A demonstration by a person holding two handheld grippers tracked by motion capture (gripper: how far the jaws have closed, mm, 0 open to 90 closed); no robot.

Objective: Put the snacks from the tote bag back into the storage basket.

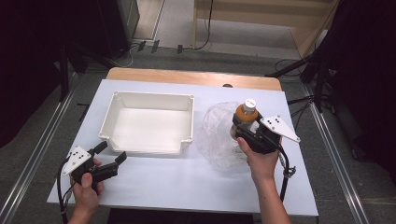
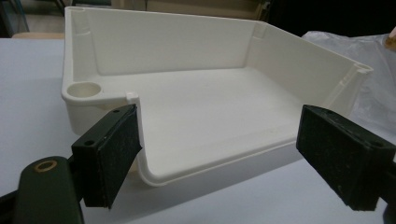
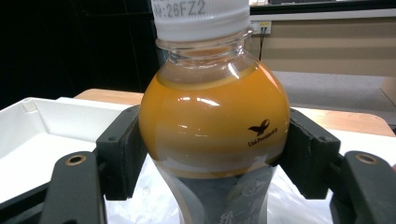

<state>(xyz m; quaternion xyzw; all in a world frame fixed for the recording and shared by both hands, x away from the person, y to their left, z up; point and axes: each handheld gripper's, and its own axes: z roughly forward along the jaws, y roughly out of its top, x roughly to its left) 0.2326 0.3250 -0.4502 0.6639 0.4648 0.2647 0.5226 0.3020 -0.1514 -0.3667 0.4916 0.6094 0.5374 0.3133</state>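
R gripper [image 1: 245,127] clamped on bottle [image 1: 244,113]; L gripper [image 1: 111,153] apart nr tray [image 1: 147,100].

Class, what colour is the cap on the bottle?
White cap, clearest in the right gripper view.

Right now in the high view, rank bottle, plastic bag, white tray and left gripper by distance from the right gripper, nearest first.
1. Bottle: held between the fingers of the right gripper.
2. Plastic bag: directly under and left of that gripper, on the table.
3. White tray: farther left, mid-table.
4. Left gripper: far left, near the table's front edge, beside the tray's front corner.
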